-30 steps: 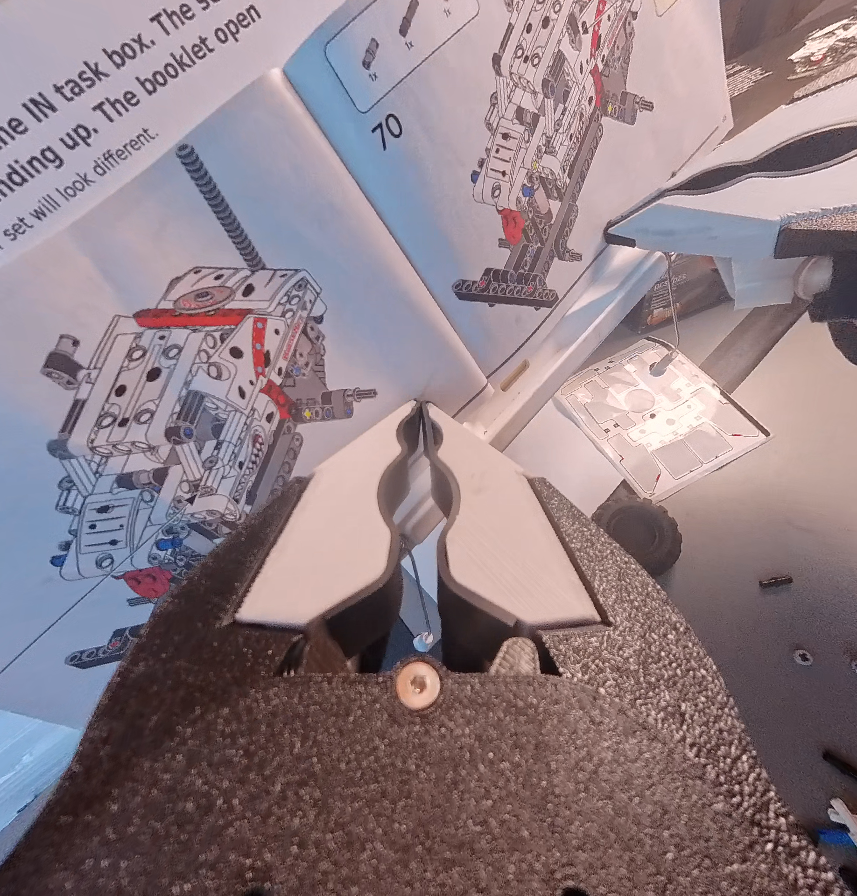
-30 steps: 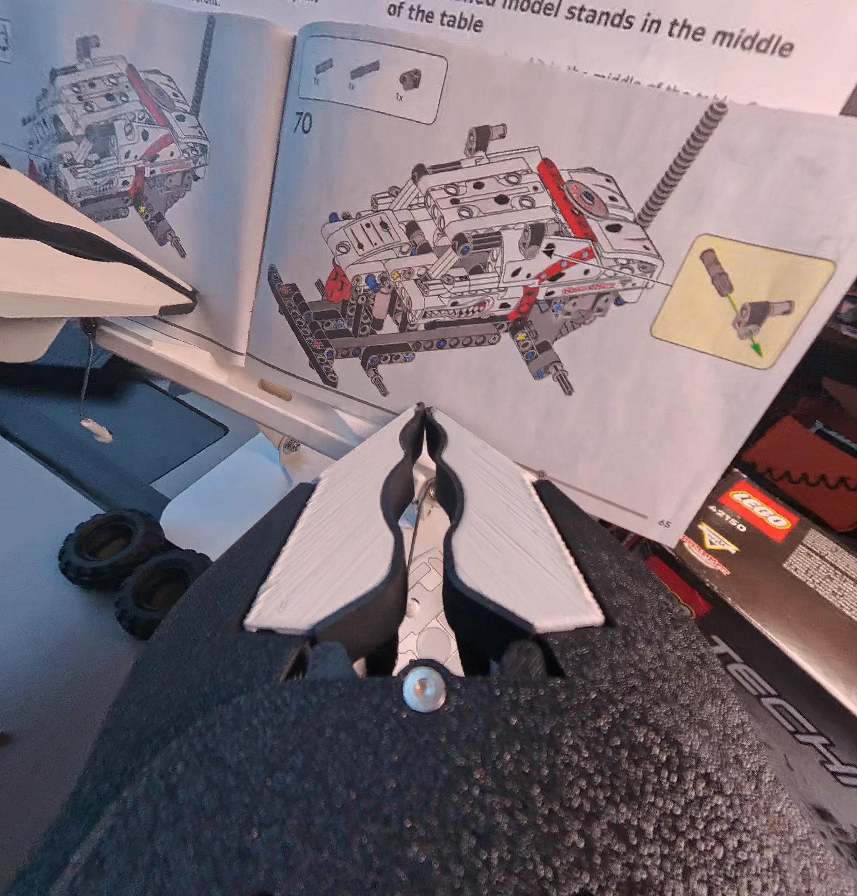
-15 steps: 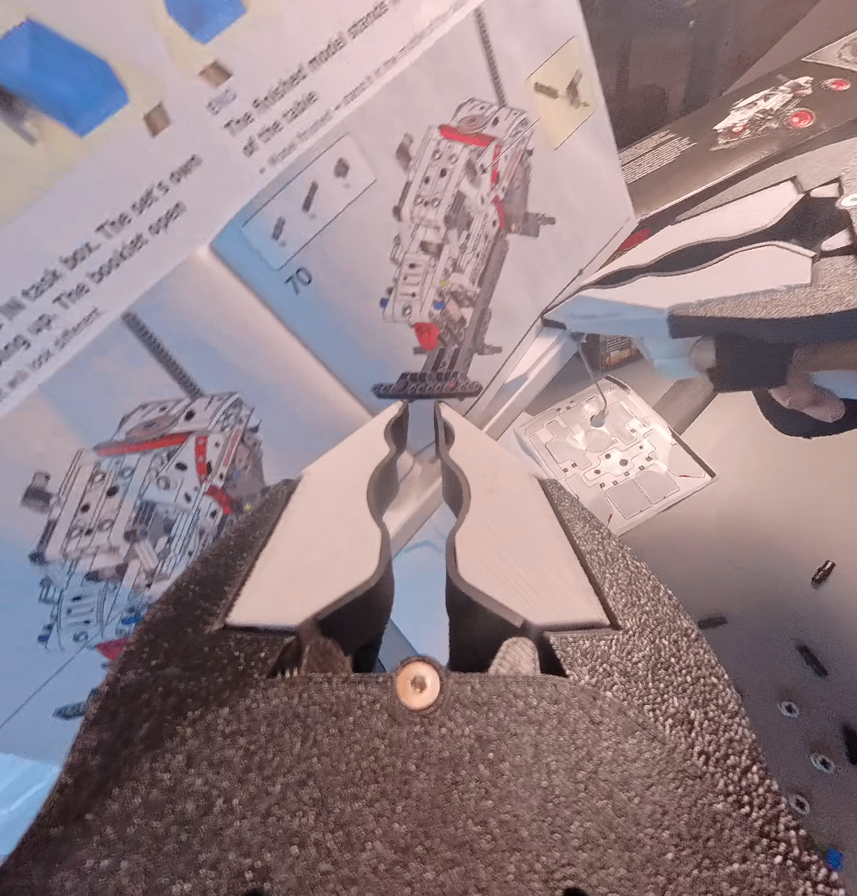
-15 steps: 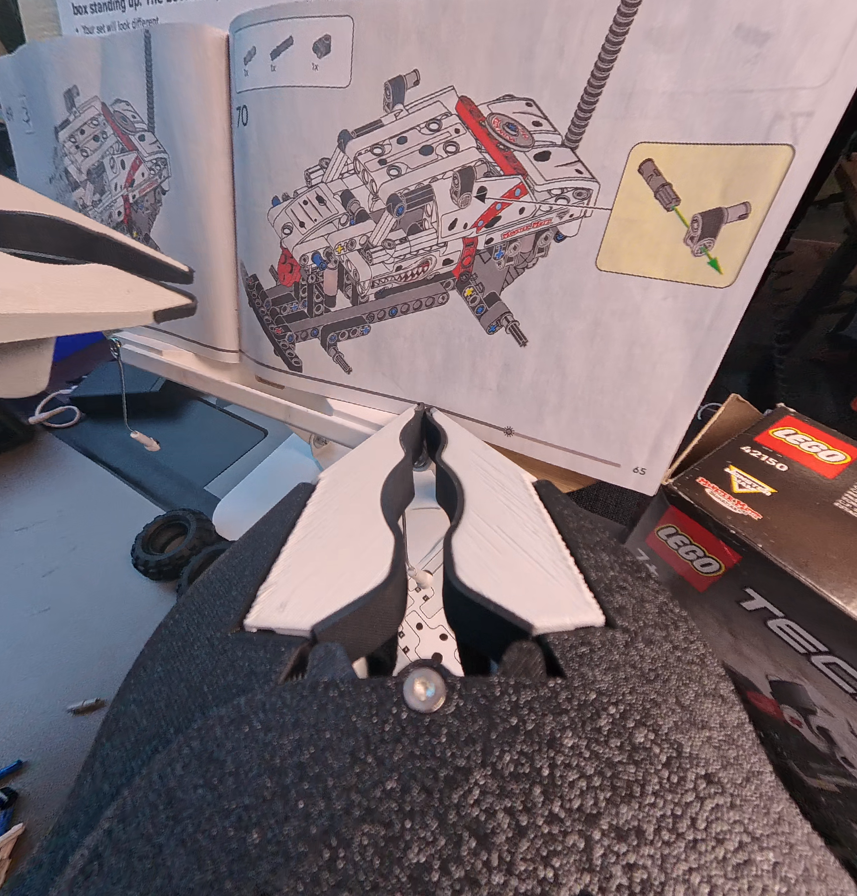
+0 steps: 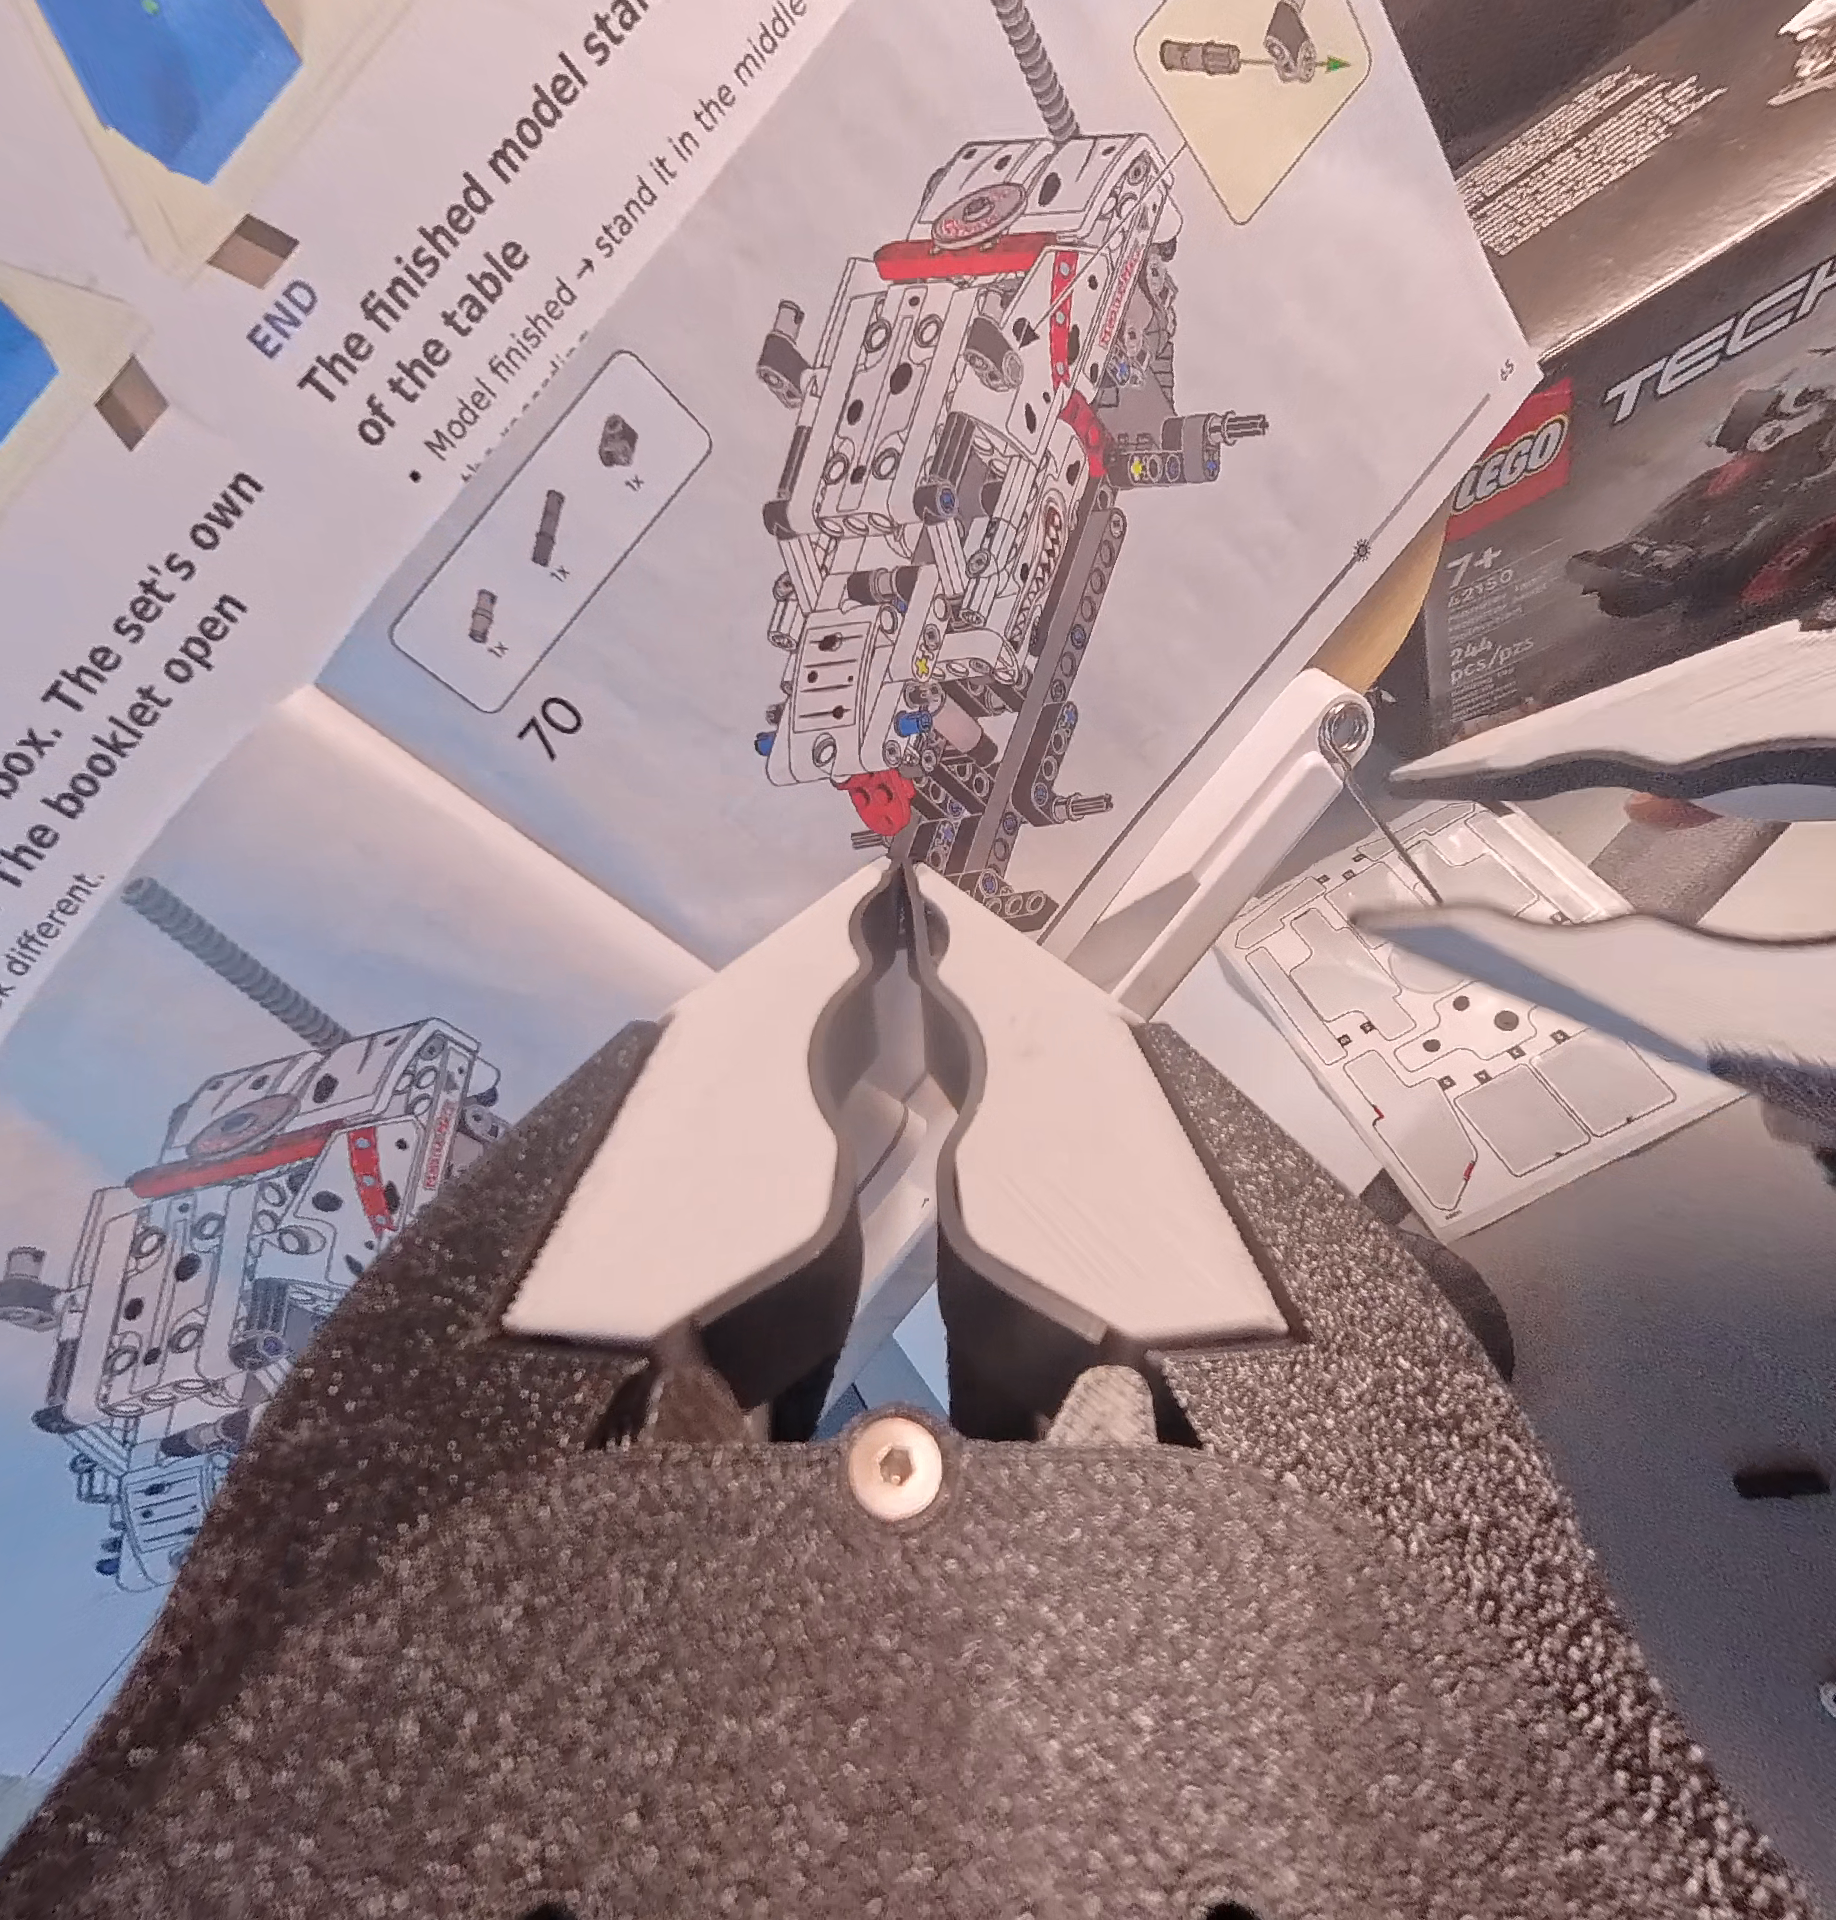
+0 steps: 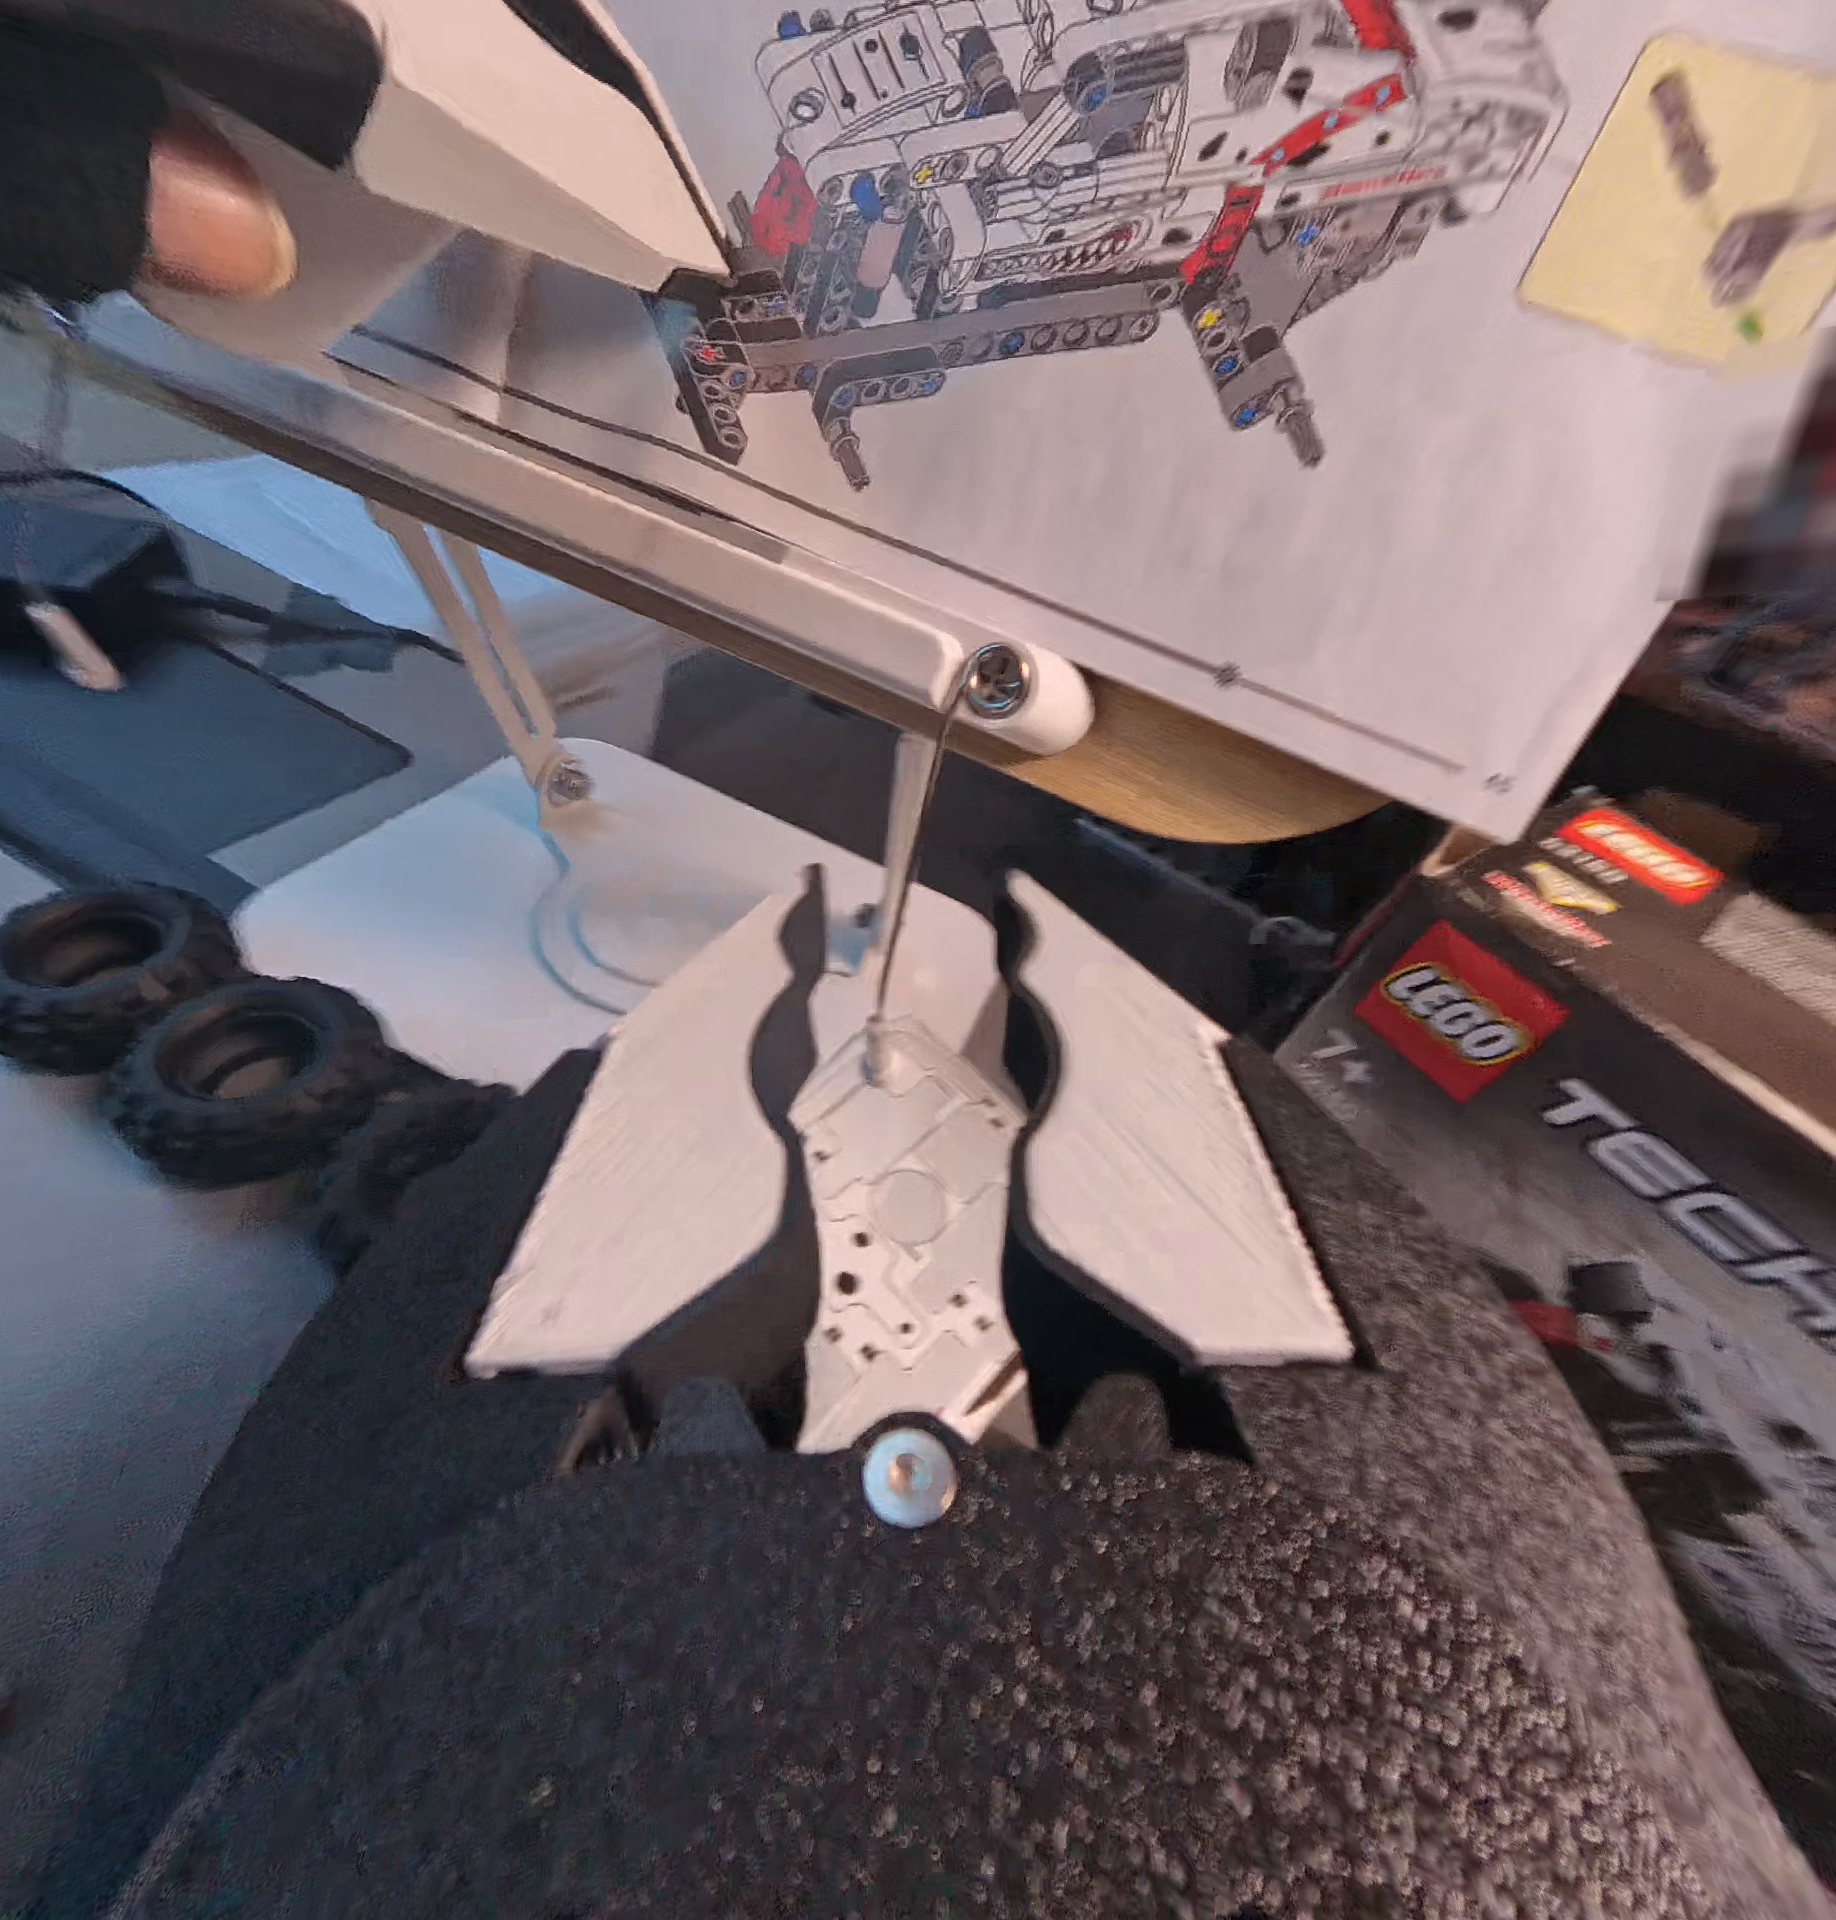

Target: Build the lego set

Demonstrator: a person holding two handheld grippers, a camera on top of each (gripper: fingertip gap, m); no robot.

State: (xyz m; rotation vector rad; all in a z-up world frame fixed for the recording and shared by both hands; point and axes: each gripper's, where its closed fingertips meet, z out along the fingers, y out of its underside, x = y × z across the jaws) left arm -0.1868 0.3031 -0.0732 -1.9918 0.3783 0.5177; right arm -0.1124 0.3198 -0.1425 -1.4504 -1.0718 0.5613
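Note:
The open instruction booklet (image 5: 1153,727) stands on a white stand (image 5: 1236,821). My left gripper (image 5: 901,883) is shut, its tips against the lower part of the right page near the drawn model; I cannot tell if it pinches paper. It also shows at the top left of the right wrist view (image 6: 722,272), held by a gloved hand (image 6: 114,135). My right gripper (image 6: 909,914) is open below the stand's ledge (image 6: 685,582). The stand's thin wire page clip (image 6: 909,873) hangs between its fingers, above a sticker sheet (image 6: 914,1195). The right gripper also shows in the left wrist view (image 5: 1376,847).
Two black tyres (image 6: 239,1049) lie on the table left of the stand's base. The set's box (image 6: 1516,1039) lies to the right. A printed task sheet (image 5: 270,520) stands behind the booklet. A small black pin (image 5: 1781,1475) lies on the dark table.
My left gripper went from shut to slightly open to shut while moving up onto the right page. My right gripper opened and dropped down to the wire clip under the ledge.

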